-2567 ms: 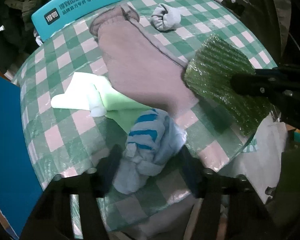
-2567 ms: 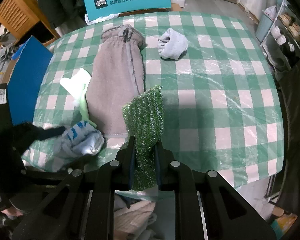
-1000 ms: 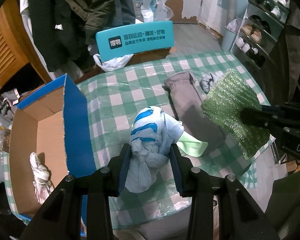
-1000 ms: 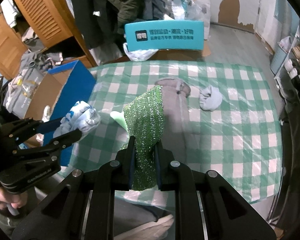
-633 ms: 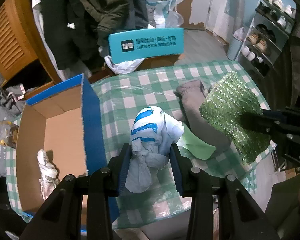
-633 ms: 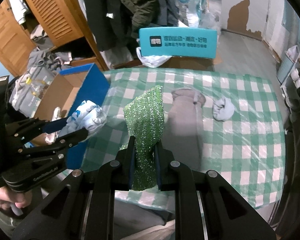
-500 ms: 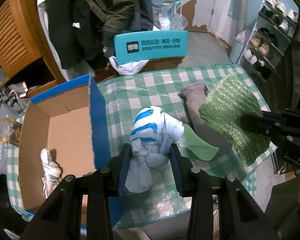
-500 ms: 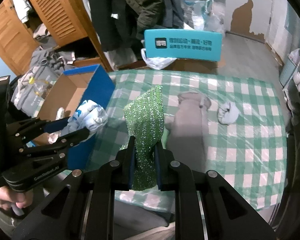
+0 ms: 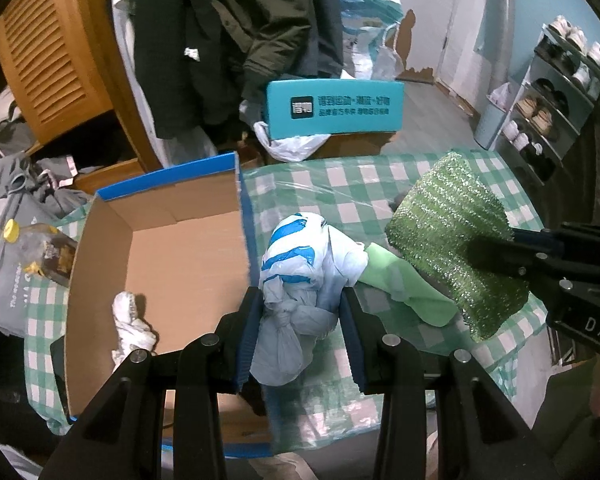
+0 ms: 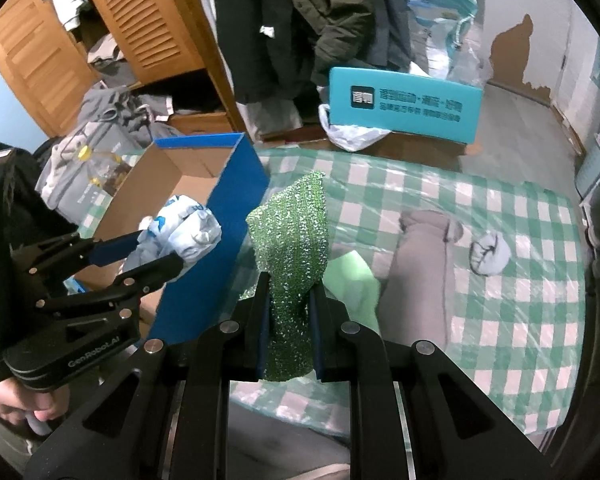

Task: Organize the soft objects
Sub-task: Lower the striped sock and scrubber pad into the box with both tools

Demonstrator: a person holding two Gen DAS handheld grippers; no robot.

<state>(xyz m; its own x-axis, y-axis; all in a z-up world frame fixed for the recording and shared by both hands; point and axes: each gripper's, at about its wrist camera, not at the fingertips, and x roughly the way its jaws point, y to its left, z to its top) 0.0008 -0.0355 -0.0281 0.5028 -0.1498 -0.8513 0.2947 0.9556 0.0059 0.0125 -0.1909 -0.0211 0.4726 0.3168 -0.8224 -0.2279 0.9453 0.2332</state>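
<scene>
Bundle and green cloth lifted off the table, now carried toward the box.

Left gripper [image 9: 300, 320] stays clamped on the blue-and-white bundle [image 9: 300, 264], just beside the cardboard box [image 9: 168, 248] wall; right gripper [image 10: 288, 320] stays pinched on the green cloth [image 10: 292, 232], above the checked table [image 10: 500, 320]. Both have swung from mid-table toward the box, so I judge dropping in comes next.

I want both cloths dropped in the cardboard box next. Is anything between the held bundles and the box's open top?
Only the box's blue side wall stands between. The blue-striped bundle in the left gripper hangs beside it, the green cloth in the right gripper farther off. The cardboard box is open, holding one white rag.
</scene>
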